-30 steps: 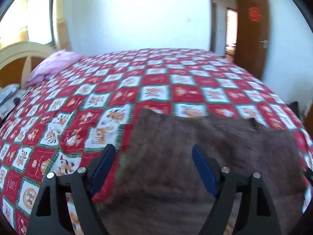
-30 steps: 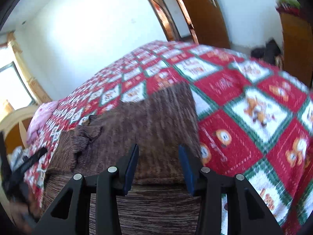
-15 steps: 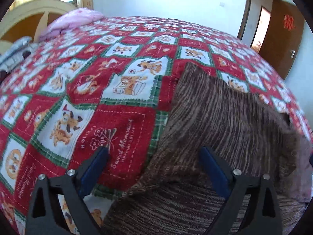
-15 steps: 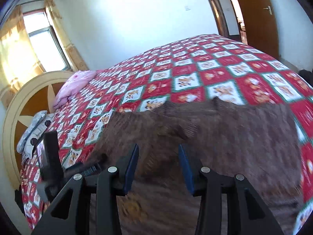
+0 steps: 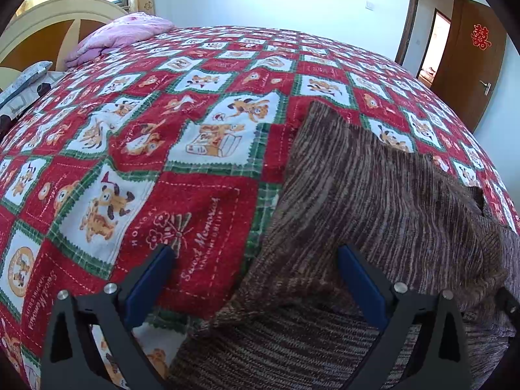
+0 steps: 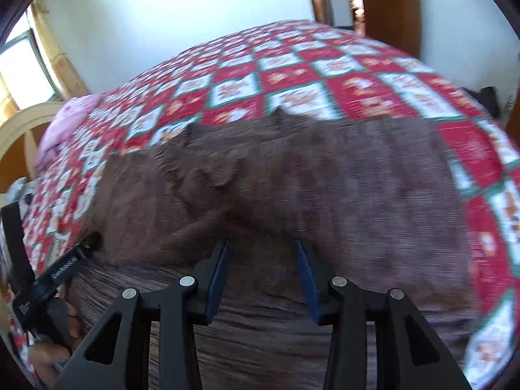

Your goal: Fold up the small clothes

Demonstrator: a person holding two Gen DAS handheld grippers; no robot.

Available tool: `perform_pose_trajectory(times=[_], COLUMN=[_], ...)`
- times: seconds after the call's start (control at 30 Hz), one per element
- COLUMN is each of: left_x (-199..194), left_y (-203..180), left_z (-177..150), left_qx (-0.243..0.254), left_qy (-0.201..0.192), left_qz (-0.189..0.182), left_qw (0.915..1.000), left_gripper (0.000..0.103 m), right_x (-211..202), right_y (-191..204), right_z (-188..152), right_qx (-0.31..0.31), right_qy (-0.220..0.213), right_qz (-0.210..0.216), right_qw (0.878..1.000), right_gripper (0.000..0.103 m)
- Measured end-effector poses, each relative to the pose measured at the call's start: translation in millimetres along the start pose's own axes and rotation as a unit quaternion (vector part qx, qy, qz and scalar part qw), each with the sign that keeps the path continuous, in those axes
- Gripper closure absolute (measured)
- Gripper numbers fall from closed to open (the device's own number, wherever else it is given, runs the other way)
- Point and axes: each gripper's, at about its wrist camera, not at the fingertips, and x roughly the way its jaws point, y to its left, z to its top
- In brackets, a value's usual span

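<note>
- Brown striped knit, the sweater point(image 5: 383, 201) lies flat on the quilt point(image 5: 136, 149) at the bed's near edge, partly folded, one layer lapped over another.
- Left claw point(image 5: 253, 279) is spread wide and empty; it straddles the sweater's left edge, one finger over quilt, one over knit.
- Right claw point(image 6: 261, 273) is parted, nothing between its pads; it hangs over the sweater's near middle, at the lapped edge.
- From the right view, blurred, the sweater's long axis runs left to right across the bed.
- Its far left corner points toward the pillow point(image 5: 120, 35).
- Judgement: the left claw is nearer the free edge, so the coming fold likely starts there.
</note>
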Motion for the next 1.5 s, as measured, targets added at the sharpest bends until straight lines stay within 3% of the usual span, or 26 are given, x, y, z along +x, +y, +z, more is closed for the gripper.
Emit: perform_pose_trajectory(times=[0.13, 0.23, 0.37, 0.4, 0.43, 0.5, 0.77, 0.83, 0.93, 1.0, 1.1, 1.23, 1.33, 1.4, 1.5], left_x=[0, 0, 0, 0, 1, 0, 0, 0, 0, 0, 0, 1, 1, 1, 1], left_y=[0, 0, 0, 0, 0, 0, 0, 0, 0, 0, 0, 0, 0, 0, 0], left_z=[0, 0, 0, 0, 0, 0, 1, 1, 0, 0, 0, 0, 0, 0, 0], left_qx=[0.000, 0.001, 0.000, 0.000, 0.000, 0.000, 0.000, 0.000, -0.001, -0.001, -0.001, -0.001, 0.000, 0.001, 0.001], left_qy=[0.000, 0.000, 0.000, 0.000, 0.000, 0.000, -0.001, -0.001, -0.001, -0.001, -0.001, -0.001, -0.001, -0.001, -0.002], left_qz=[0.001, 0.001, 0.000, 0.000, 0.000, 0.001, 0.000, 0.000, -0.001, -0.001, 0.000, -0.001, 0.001, 0.001, 0.001], left_qw=[1.0000, 1.0000, 1.0000, 1.0000, 1.0000, 1.0000, 1.0000, 1.0000, 1.0000, 1.0000, 1.0000, 1.0000, 1.0000, 1.0000, 1.0000], left_gripper=[0.000, 0.000, 0.000, 0.000, 0.000, 0.000, 0.000, 0.000, 0.000, 0.000, 0.000, 0.000, 0.000, 0.000, 0.000], right_x=[-6, 7, 46, 58, 67, 68, 33, 38, 54, 49, 29, 18, 34, 24, 18], right_y=[-19, -5, 34, 41, 44, 49, 53, 53, 47, 38, 35, 55, 58, 53, 41], right_z=[20, 47, 66, 65, 63, 58, 81, 87, 89, 86, 72, 34, 2, -9, -16], right_qx=[0.051, 0.036, -0.048, -0.059, -0.064, -0.073, -0.113, -0.123, -0.135, -0.117, -0.102, -0.141, -0.159, -0.160, -0.134], right_qy=[-0.023, -0.034, -0.016, -0.003, 0.014, 0.008, -0.075, -0.074, -0.063, -0.070, -0.073, -0.024, 0.043, 0.010, 0.025], right_qz=[0.054, 0.082, 0.040, 0.032, 0.030, 0.038, 0.037, 0.037, 0.003, -0.017, 0.044, 0.093, 0.080, 0.075, 0.083], right_qw=[0.997, 0.995, 0.998, 0.998, 0.997, 0.997, 0.990, 0.989, 0.989, 0.990, 0.991, 0.985, 0.983, 0.984, 0.987], right_gripper=[0.060, 0.060, 0.065, 0.071, 0.086, 0.095, 0.097, 0.097, 0.096, 0.096, 0.095, 0.095, 0.095, 0.095, 0.095])
